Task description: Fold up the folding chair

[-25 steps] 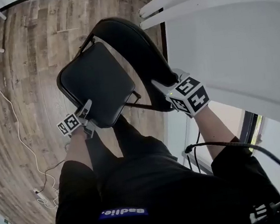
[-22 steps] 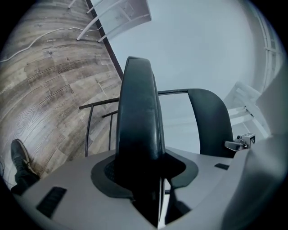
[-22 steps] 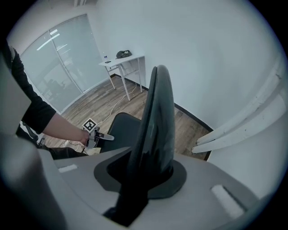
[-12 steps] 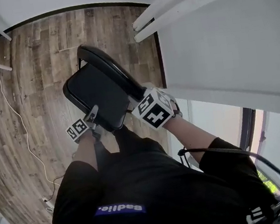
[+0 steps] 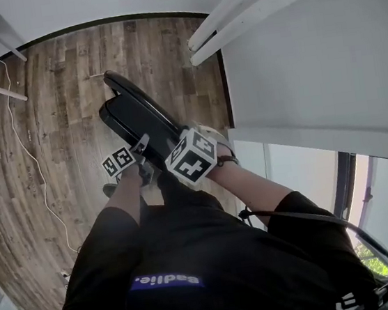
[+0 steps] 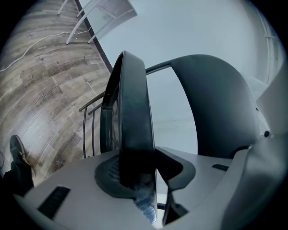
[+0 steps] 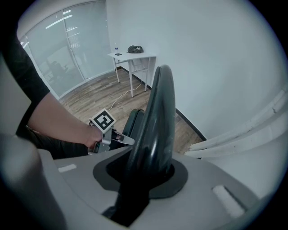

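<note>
The black folding chair stands on the wood floor with its seat (image 5: 128,124) swung up close against the curved backrest (image 5: 146,100). My left gripper (image 5: 141,147) is shut on the seat's front edge. In the left gripper view the seat (image 6: 131,130) runs edge-on between the jaws, which have just been closing on it. My right gripper (image 5: 188,151) is shut on the top of the backrest (image 7: 157,112), which fills the gap between its jaws. The left gripper (image 7: 118,137) also shows in the right gripper view, beside the seat (image 7: 133,122).
A white cable (image 5: 29,157) trails over the floor at the left, near white table legs (image 5: 2,89). White wall and rails (image 5: 246,4) stand close on the right. A small white table (image 7: 132,56) and a glass partition (image 7: 67,45) are farther off. The person's shoe (image 6: 18,150) is beside the chair.
The seat has swung up from flat to nearly against the backrest. My left gripper rose with it, and my right gripper came left toward it with the backrest.
</note>
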A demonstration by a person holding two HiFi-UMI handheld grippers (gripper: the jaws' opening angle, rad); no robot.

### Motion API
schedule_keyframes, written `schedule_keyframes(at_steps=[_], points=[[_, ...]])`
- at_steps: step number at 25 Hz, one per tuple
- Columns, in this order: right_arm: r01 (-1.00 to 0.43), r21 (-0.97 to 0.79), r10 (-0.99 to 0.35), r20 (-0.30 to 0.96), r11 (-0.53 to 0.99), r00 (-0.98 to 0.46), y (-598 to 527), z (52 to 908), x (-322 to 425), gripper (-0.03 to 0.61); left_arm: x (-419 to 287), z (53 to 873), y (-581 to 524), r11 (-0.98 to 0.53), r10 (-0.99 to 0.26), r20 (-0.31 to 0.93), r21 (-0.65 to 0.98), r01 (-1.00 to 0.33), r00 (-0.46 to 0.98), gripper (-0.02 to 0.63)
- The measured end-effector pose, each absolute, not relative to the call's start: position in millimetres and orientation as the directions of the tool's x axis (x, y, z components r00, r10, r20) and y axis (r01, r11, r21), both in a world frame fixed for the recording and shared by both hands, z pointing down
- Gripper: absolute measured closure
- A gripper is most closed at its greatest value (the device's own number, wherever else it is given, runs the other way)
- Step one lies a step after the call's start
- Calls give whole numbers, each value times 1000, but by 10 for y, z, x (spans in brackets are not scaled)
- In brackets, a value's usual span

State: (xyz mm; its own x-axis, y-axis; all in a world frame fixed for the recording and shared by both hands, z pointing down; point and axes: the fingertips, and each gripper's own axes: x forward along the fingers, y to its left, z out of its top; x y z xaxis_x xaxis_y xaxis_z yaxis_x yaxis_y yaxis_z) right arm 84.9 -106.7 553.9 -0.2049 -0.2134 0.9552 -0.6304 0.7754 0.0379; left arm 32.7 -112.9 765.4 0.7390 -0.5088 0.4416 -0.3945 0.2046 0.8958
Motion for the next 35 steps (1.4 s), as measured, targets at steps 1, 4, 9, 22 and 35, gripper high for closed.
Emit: schedule_keyframes(at_steps=[1, 4, 9, 22, 35], points=[[-642, 23, -208, 955, 766, -214, -1057, 5521, 848, 486, 379, 7628, -1158, 203, -506, 452, 890, -408, 735, 469], [-638, 9, -194, 956, 770, -221, -995, 5474, 798, 479, 557, 7540, -1260, 197, -493, 484, 871, -450, 723, 468], [-630, 30, -202, 958, 776, -204, -979, 5441, 785, 477, 822, 7427, -1443, 192, -456, 534, 840, -507, 712, 469], [-683, 32, -230, 952, 729, -201, -1178, 5389, 1028, 495, 1112, 7368, -1668, 204, -475, 576, 807, -554, 665, 482], [-714, 22, -243, 947, 700, -210, -1362, 5343, 1283, 509, 1160, 7327, -1602, 57, -461, 552, 800, -597, 695, 460]])
